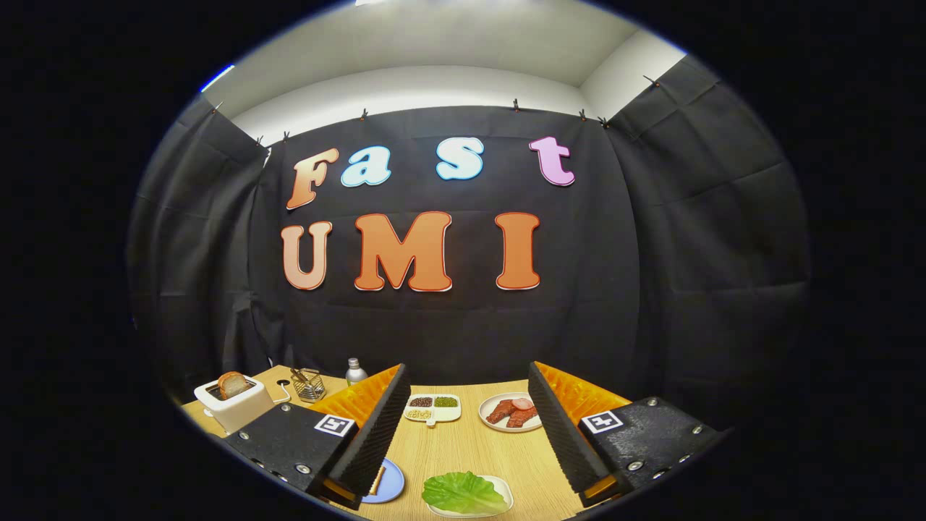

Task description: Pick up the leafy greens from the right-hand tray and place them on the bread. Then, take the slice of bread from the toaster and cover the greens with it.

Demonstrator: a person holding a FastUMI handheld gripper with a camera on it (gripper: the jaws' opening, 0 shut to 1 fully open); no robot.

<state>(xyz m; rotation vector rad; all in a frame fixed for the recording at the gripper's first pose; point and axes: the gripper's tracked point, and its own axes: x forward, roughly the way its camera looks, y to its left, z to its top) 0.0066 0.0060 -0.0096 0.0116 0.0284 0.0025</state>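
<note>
Green leaf (463, 492) crosswise between parted fingers (376, 427)

The left finger covered most of the blue plate (389, 483), and the bread (376, 480) on it showed as no more than a thin strip at that finger's edge! The tray (504, 493) holding the leafy greens (463, 493) was cut off along its near side. In the toaster (235, 406), the slice (232, 385) had its lower part sunk in the slot. What sat in the wire basket (309, 386) was too small to tell, and the sectioned dish (432, 409) held contents too small to name.
</note>
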